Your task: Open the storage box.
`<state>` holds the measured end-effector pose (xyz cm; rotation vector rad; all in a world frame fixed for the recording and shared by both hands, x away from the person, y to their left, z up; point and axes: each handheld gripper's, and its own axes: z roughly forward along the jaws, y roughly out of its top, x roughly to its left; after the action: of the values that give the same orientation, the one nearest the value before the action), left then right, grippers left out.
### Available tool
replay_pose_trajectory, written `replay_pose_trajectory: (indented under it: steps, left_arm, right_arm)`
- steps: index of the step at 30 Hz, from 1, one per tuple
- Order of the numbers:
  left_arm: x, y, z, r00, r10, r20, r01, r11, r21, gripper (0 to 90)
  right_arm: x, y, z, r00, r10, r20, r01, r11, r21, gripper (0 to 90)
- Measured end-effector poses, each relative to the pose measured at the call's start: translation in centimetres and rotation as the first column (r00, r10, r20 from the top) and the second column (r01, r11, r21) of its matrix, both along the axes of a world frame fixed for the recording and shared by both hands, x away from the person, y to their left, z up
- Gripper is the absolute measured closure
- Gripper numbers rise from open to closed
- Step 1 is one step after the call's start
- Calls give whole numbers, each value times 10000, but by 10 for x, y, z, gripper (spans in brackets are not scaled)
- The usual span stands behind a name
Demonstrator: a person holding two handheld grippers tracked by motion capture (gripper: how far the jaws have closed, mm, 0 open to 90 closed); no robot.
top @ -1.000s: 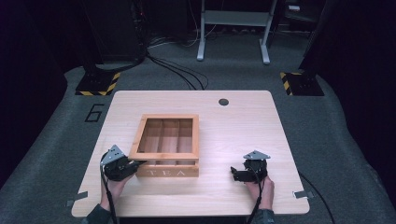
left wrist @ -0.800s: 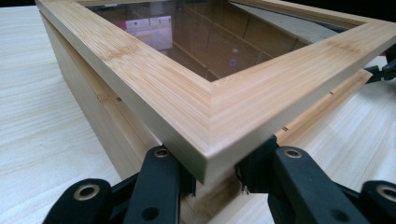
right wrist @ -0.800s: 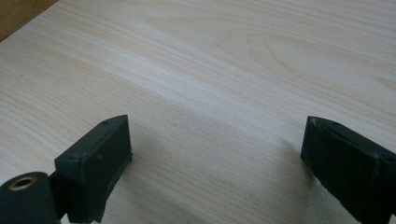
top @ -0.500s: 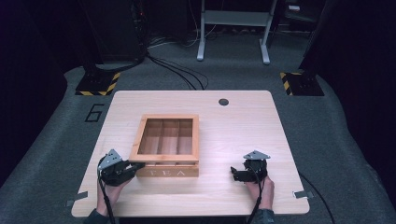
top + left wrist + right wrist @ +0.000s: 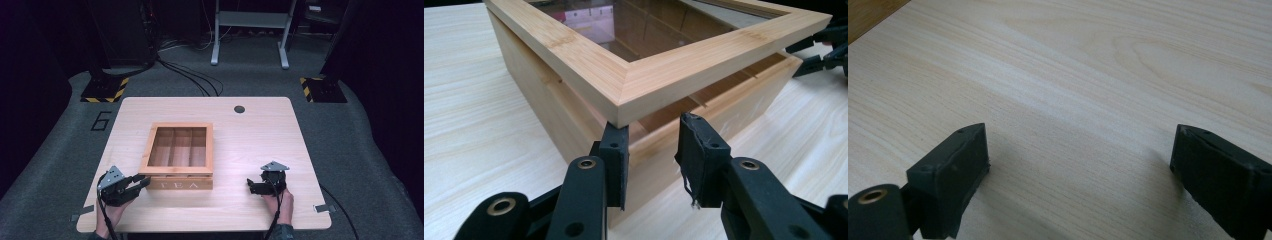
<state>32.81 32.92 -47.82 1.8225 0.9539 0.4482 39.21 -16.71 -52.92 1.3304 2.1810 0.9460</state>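
You've got your left gripper (image 5: 651,150) half open under the near corner of the glass-topped lid (image 5: 659,75) of the bamboo "TEA" box (image 5: 181,156) mid-table, lid barely cracked and gripping nothing, while your right gripper (image 5: 1078,175) idles wide open, so opening looks mostly ahead.

The wooden box (image 5: 180,154) carries the word "TEA" in pale capital letters on its front wall (image 5: 181,184), the side that faces the near edge of the table (image 5: 260,145). In the high view the letters are small and faint, but they can be read. On the grey floor (image 5: 65,150) just off the table's far left corner stands a large dark figure "6" (image 5: 101,120). No other writing can be read: the black-and-yellow striped base plates (image 5: 104,90) on the floor bear only stripes, no words.
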Motion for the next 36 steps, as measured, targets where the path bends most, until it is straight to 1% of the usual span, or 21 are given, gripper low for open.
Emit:
replay_pose_trajectory:
  steps: [3, 4, 6, 7, 9, 10, 12, 13, 15, 16, 17, 19, 21, 24, 26, 29, 30, 31, 32, 34, 36]
  left_arm:
    - [-5, 6, 0, 10000, 56, 19, -56, 10000, 58, 634]
    - [-4, 8, -1, 9998, 115, -135, -112, 9996, 262, 611]
    - [-5, 14, -7, 9993, 82, -367, -78, 9999, 117, 592]
    - [-5, 16, -10, 9989, 132, -444, -122, 9997, 229, 588]
    - [-6, 19, -15, 9985, 276, -475, -267, 9995, 181, 574]
    - [-6, 22, -16, 9978, 310, -582, -294, 9992, 284, 564]
    - [-6, 24, -17, 9978, 321, -579, -304, 9991, 300, 557]
    - [-4, 27, -20, 9969, 535, -577, -511, 9977, 435, 540]
    - [0, 31, -25, 9944, 739, -757, -700, 9962, 527, 502]
    - [3, 33, -27, 9933, 795, -842, -737, 9948, 703, 485]
    - [5, 34, -30, 9904, 1003, -955, -922, 9920, 865, 448]
    - [11, 37, -36, 9856, 1194, -1197, -1068, 9885, 1066, 390]
    - [15, 39, -40, 9817, 1452, -1234, -1294, 9833, 1277, 337]
    - [21, 40, -45, 9772, 1662, -1322, -1447, 9767, 1584, 290]
    - [25, 41, -48, 9749, 1677, -1465, -1464, 9784, 1457, 259]
    - [30, 42, -52, 9706, 1782, -1615, -1554, 9772, 1445, 225]
    - [30, 43, -51, 9710, 1722, -1661, -1468, 9770, 1545, 201]
    - [31, 42, -52, 9704, 1797, -1614, -1547, 9755, 1563, 197]
    - [32, 43, -51, 9688, 1791, -1712, -1522, 9755, 1591, 191]
    - [33, 43, -52, 9689, 1805, -1695, -1531, 9747, 1628, 184]
    - [33, 43, -51, 9684, 1840, -1683, -1525, 9710, 1838, 181]
  right_arm:
    - [0, 0, 0, 10000, 25, 21, -25, 10000, -19, 81]
    - [0, 0, 0, 10000, -5, -4, 5, 10000, 2, 81]
    - [0, 0, 0, 10000, 1, -2, -1, 10000, -2, 81]
    - [0, 0, 0, 10000, 21, 3, -21, 10000, 6, 86]
    - [0, 0, 0, 10000, 33, 27, -33, 10000, 8, 87]
    - [0, 0, 0, 10000, 42, -16, -42, 10000, -9, 87]
    - [0, 0, 0, 10000, 31, 30, -31, 10000, 12, 87]
    - [0, 0, 0, 10000, 73, 6, -73, 10000, -31, 87]
    - [0, 0, 0, 10000, 35, 37, -35, 10000, 5, 87]
    - [0, 0, 0, 10000, 42, -22, -42, 10000, -9, 87]
    - [0, 0, 0, 10000, 57, 2, -57, 10000, -24, 87]
    - [0, 0, 0, 10000, 33, 10, -33, 10000, -1, 87]
    - [0, 0, 0, 10000, 21, 4, -21, 10000, -5, 87]
    - [0, 0, 0, 10000, 22, 22, -22, 10000, 5, 87]
    - [0, 0, 0, 10000, 18, 35, -18, 10000, 4, 87]
    - [0, 0, 0, 10000, 12, 55, -13, 10000, 12, 87]
    - [0, 0, 0, 10000, 20, 40, -20, 10000, -3, 87]
    - [0, 0, 0, 10000, 12, 49, -12, 10000, 11, 87]
    - [0, 0, 0, 10000, 18, 36, -18, 10000, 5, 87]
    - [0, 0, 0, 10000, 22, 40, -22, 10000, -3, 87]
    - [0, 0, 0, 10000, 20, 43, -20, 10000, -2, 87]
